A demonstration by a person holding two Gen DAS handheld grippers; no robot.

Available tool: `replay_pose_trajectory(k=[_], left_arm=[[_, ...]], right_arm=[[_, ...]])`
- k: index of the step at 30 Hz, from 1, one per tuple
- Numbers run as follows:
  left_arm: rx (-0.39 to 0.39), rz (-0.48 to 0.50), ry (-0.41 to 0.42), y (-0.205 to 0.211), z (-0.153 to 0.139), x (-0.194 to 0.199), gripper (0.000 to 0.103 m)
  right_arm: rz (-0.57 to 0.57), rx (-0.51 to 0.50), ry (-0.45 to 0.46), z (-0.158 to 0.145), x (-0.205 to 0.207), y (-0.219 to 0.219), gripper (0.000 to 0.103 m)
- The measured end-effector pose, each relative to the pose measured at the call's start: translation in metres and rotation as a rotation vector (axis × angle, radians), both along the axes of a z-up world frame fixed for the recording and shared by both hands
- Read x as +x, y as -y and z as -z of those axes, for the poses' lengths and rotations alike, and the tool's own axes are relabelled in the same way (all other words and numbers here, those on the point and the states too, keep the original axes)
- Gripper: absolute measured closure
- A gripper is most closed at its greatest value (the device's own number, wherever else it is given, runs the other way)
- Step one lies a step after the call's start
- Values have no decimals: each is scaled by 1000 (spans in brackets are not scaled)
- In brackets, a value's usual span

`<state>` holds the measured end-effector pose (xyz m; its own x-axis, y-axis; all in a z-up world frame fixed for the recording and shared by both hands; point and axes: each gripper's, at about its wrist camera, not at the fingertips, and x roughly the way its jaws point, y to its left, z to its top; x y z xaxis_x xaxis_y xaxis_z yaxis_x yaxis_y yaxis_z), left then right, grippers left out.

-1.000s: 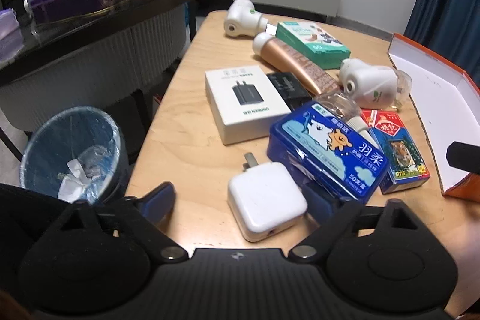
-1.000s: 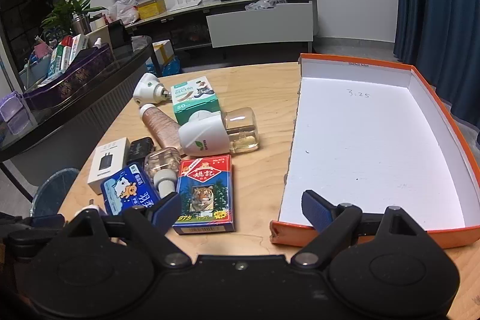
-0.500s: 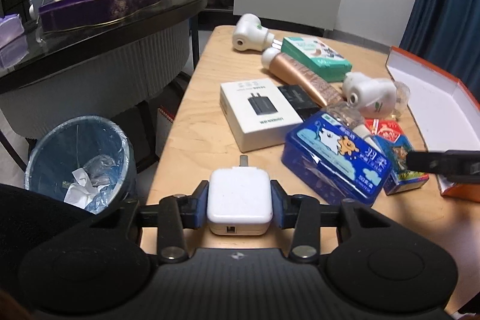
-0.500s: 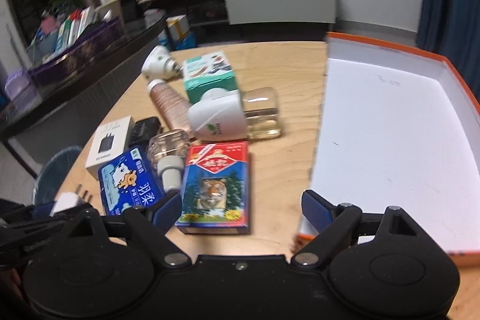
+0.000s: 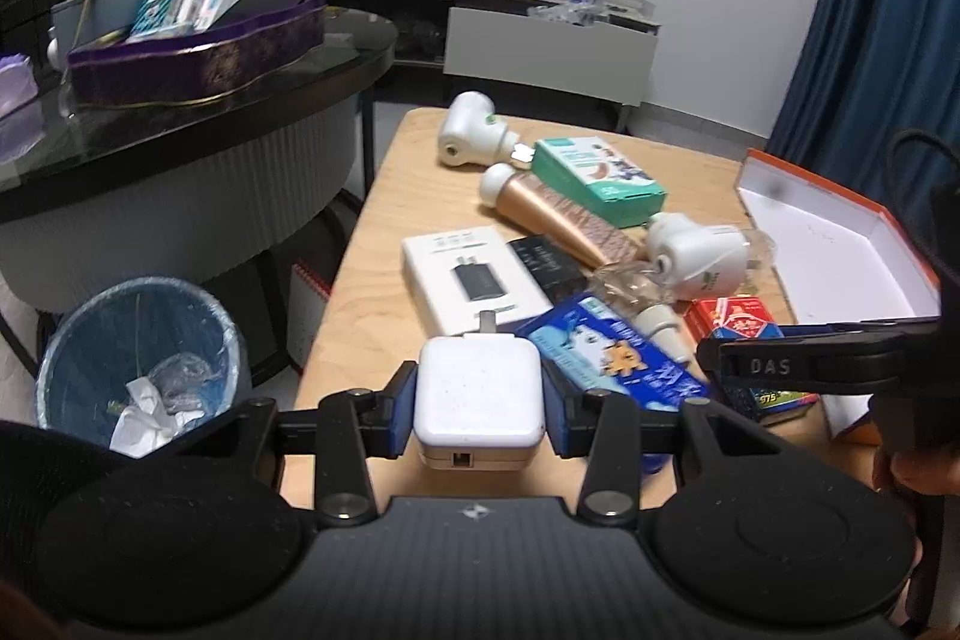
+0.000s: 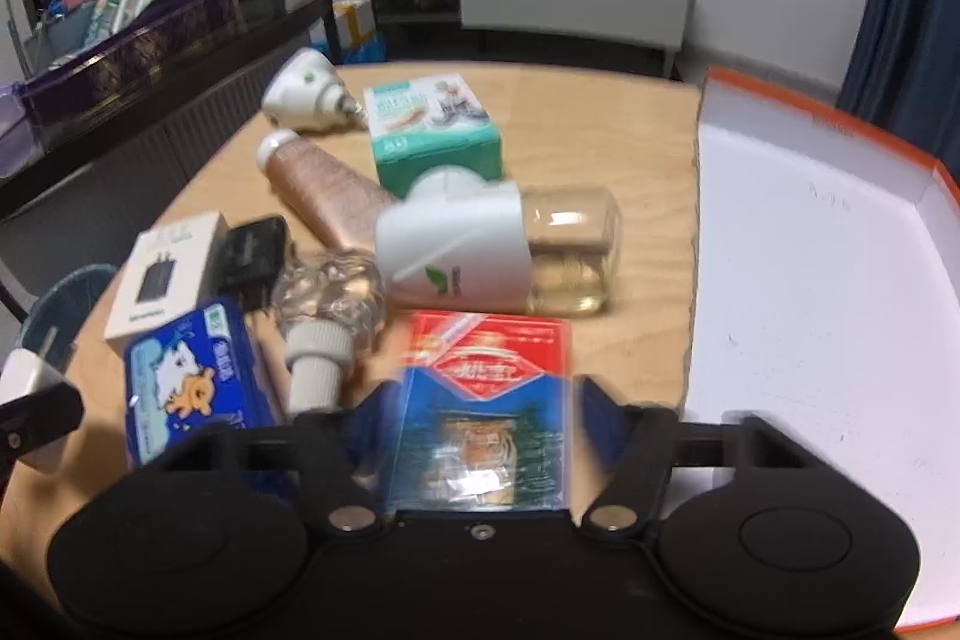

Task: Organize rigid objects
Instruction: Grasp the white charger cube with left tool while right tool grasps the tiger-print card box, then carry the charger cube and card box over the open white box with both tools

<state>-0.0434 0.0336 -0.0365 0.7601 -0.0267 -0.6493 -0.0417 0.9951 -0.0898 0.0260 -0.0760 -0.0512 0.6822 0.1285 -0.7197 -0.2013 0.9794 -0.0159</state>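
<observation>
My left gripper (image 5: pixel 478 409) is shut on a white plug charger (image 5: pixel 480 394), lifted just above the wooden table (image 5: pixel 384 220) near its front left corner. In the right wrist view a red and blue tiger card box (image 6: pixel 486 400) lies between the pads of my right gripper (image 6: pixel 486 424). Its jaws are closing on the box, with a thin gap still showing at the right pad. The image there is blurred. The orange-rimmed white tray (image 6: pixel 810 280) lies just right of the box, with nothing in it.
Lying about the table are a blue tin (image 6: pixel 186 382), a white charger box (image 5: pixel 468 280), a copper tube (image 6: pixel 324 190), a green box (image 6: pixel 432 130), two white plug-in diffusers and a clear bottle. A lined bin (image 5: pixel 138 340) stands on the floor at left.
My left gripper closed on the white charger and lifted it slightly. The right gripper moved left and down over the tiger card box, and its jaws have narrowed around it.
</observation>
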Motion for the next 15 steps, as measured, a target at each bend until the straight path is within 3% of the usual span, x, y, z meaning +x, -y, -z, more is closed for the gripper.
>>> replay_pose_trajectory(k=[3, 10, 15], left_arm=[[1, 18, 14, 7, -5, 0, 60], [-33, 97, 37, 30, -26, 0, 60], [-39, 200, 77, 64, -56, 9, 60]], right_arm=[[28, 68, -15, -5, -1, 18, 32], [106, 168, 119, -53, -32, 68, 32], [173, 138, 201, -84, -47, 110, 32]])
